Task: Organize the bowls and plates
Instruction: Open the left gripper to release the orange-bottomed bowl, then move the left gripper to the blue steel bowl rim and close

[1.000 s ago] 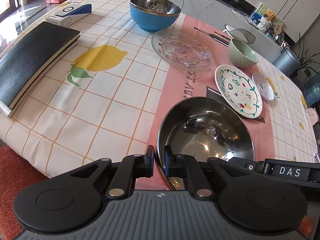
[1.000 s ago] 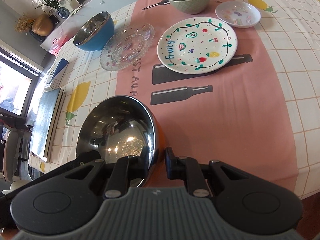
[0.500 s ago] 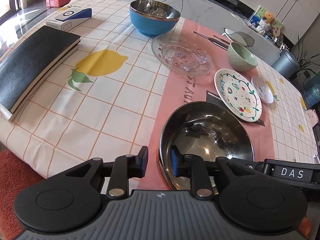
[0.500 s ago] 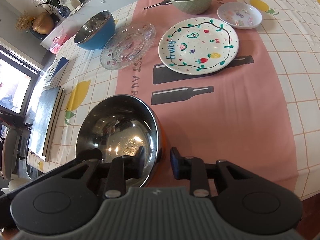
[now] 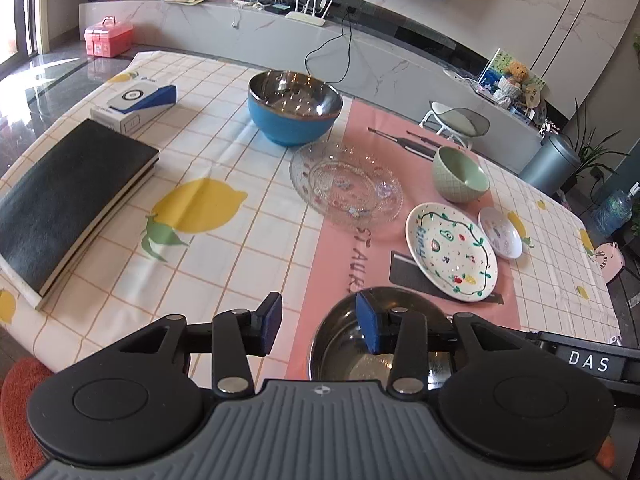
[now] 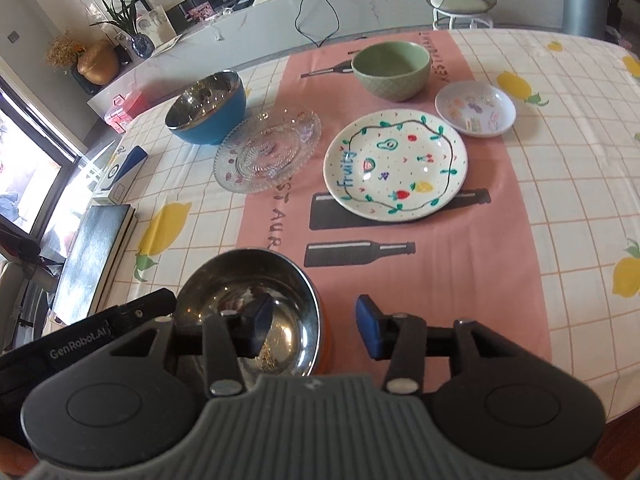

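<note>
The left gripper (image 5: 318, 322) points steeply downward with its jaws parted, and they have just been opening; its blue pads (image 5: 367, 328) press on nothing. The right gripper (image 6: 314, 326) tilts down in much the same way, its jaws likewise apart and just opened, with nothing pressed between its pads (image 6: 366, 330). The two sit close side by side, each one's black body showing at the edge of the other's view.

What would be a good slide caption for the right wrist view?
Open right hand-held gripper above a steel bowl, fruit plate beyond.
</note>
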`<state>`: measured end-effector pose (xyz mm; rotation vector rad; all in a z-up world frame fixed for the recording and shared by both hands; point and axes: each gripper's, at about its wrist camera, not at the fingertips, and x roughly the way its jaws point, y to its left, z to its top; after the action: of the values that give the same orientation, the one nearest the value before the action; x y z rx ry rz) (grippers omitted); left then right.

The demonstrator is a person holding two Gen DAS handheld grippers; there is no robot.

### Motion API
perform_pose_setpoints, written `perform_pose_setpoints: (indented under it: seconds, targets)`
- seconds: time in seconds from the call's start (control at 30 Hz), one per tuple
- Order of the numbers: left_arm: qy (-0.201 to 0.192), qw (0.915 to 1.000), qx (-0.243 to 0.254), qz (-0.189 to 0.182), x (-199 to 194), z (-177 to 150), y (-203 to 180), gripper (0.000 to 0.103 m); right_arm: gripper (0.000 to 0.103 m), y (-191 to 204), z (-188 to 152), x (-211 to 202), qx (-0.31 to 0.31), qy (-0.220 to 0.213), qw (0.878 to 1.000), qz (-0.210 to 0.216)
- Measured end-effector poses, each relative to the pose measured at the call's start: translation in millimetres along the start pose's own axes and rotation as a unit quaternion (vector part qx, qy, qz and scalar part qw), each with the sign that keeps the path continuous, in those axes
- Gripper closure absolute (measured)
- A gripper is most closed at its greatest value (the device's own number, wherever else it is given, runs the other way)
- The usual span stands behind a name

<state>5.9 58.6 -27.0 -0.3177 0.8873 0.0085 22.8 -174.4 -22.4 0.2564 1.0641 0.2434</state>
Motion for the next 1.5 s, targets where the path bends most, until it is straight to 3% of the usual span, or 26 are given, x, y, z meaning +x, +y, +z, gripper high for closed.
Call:
perform_pose_setpoints:
  seconds: [0.3,0.8,1.17,1.37,1.5]
  targets:
    - [-0.03,0.9994,0.015,-0.013,-2,36,-3,0.052,0.044,12,30,-9,-0.021,-0.034,0.999,0.002]
    - [-0.049,0.9985,0.0,-0.023,32,96,17,0.046,0.044,42,99,31,-0.07,-0.05,0.996,-0.001]
    - [-0.05,0.9954,-0.08,-0.017,93,154,59,0.045,0.044,70,166,95,-0.061,-0.04,0.997,0.023]
    - [-0.027,0.9921,-0.122,0.006,137,177,83,0.043,0.044,80,203,148,-0.039,-0.016,0.999,0.013]
    - [-0.029,0.9919,-0.121,0.026,161,186,90,0.042,0.044,87,218,181,-0.025,0.001,1.0,0.007]
